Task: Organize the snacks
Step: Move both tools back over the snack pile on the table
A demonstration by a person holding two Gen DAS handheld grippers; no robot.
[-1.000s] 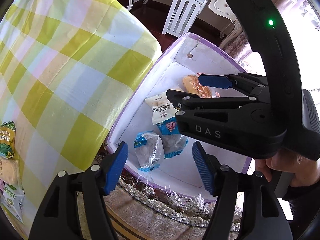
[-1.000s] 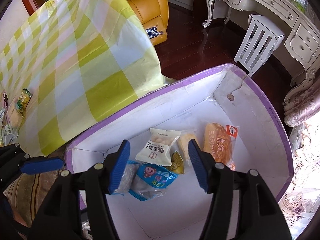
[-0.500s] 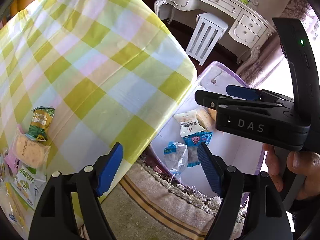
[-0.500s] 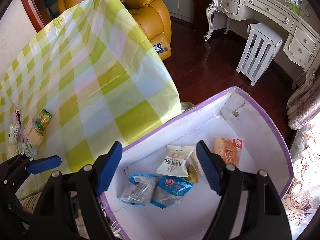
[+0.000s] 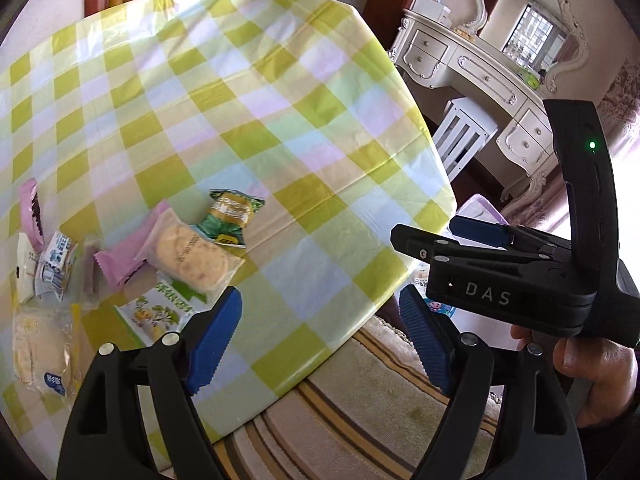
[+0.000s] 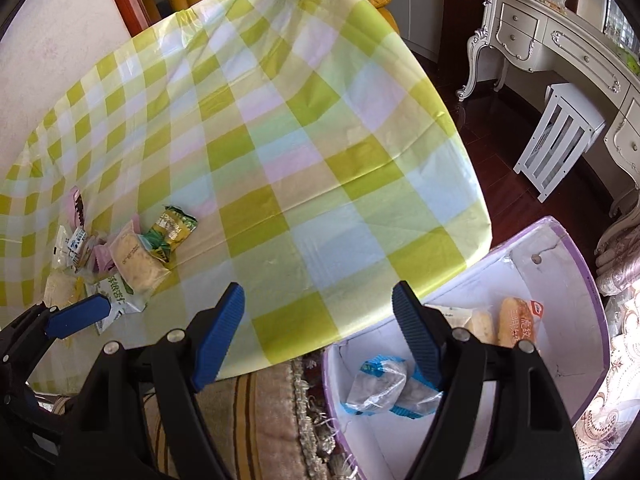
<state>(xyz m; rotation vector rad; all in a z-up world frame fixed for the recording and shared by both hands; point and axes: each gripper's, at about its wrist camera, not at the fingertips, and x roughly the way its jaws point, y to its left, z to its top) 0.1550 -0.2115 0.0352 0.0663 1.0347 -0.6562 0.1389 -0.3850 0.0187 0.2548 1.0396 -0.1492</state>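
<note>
Both grippers hang over the checked surface (image 6: 320, 160) edge with nothing between them: left gripper (image 5: 320, 336) fingers opening, right gripper (image 6: 320, 328) fingers spread; snacks (image 5: 188, 252) piled nearby.

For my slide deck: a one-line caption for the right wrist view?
Empty right hand-held gripper open between checked table and purple-rimmed box of snacks.

The box (image 5: 482, 210) sits mostly hidden behind the right hand-held gripper (image 5: 436, 240).
</note>
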